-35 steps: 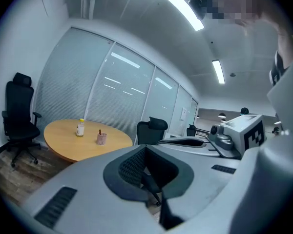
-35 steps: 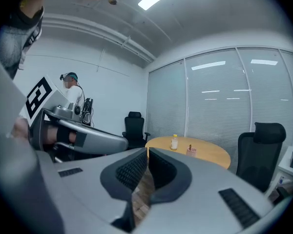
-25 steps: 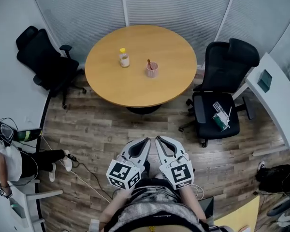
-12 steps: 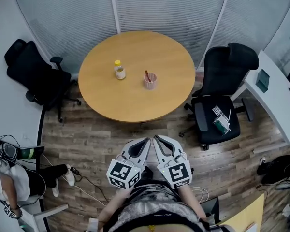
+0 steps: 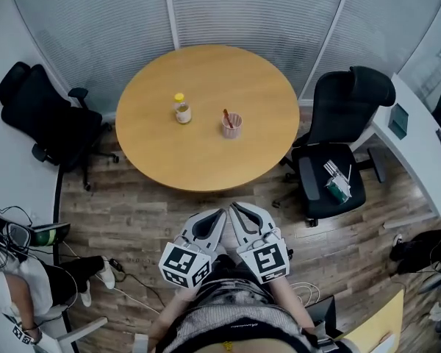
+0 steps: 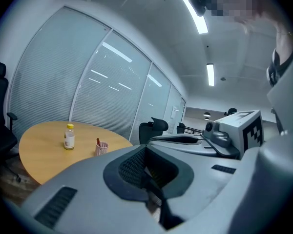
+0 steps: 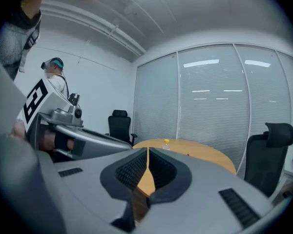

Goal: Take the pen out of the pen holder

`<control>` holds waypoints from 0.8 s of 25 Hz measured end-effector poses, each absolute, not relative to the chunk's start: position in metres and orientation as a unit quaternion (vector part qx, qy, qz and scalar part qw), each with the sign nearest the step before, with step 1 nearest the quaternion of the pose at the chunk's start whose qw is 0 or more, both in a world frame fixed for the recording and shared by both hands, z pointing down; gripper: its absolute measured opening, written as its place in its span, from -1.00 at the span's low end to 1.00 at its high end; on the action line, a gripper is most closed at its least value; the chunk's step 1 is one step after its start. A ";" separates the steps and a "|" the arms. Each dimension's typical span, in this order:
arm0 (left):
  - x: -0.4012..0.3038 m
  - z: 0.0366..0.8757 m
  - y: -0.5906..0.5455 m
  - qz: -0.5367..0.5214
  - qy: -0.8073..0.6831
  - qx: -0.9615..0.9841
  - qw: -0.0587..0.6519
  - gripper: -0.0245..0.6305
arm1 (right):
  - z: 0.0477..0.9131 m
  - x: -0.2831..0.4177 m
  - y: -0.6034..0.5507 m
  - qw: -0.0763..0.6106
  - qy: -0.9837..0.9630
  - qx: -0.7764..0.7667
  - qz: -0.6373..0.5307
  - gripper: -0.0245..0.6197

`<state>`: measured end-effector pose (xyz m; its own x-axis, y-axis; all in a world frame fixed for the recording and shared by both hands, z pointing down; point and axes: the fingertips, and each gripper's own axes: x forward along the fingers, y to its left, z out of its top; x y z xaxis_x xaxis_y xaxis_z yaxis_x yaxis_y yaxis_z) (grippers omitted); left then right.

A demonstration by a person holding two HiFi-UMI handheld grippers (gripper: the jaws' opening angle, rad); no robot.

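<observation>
Pen (image 5: 226,116) is leaning in the pen holder (image 5: 231,126) on the table (image 5: 206,164), well apart from the left gripper (image 5: 217,215) and right gripper (image 5: 236,207), both hanging with jaws pressed together, empty. Probably light, stiff and slim, it is inviting a pinch at its exposed top.

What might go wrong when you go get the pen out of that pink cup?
1. The pen leans in the small pen holder; pulling it sideways might tip the holder over.
2. The bottle stands near it on the table, so a reaching gripper might knock it.
3. The left gripper and right gripper are both shut; unless one opens, it would probably just push the pen.
</observation>
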<state>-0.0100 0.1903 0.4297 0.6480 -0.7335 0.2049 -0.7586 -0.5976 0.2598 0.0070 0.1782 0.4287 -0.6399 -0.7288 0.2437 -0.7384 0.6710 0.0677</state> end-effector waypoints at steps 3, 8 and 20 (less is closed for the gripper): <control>-0.016 0.431 0.187 0.037 -0.414 0.894 0.165 -0.92 | 0.431 0.001 0.176 0.123 -0.903 0.411 0.031 -0.84; -0.021 0.436 0.179 0.037 -0.415 0.892 0.173 -0.92 | 0.439 0.000 0.173 0.132 -0.900 0.413 0.037 -0.84; -0.032 0.441 0.123 0.030 -0.447 0.875 0.185 -0.92 | 0.439 -0.005 0.111 0.116 -0.910 0.396 0.047 -0.84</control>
<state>-0.0320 0.1232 0.4408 0.5988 -0.7707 0.2180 -0.7931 -0.5325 0.2958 -0.0048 0.1113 0.4386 -0.6596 -0.7093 0.2486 -0.7312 0.6821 0.0062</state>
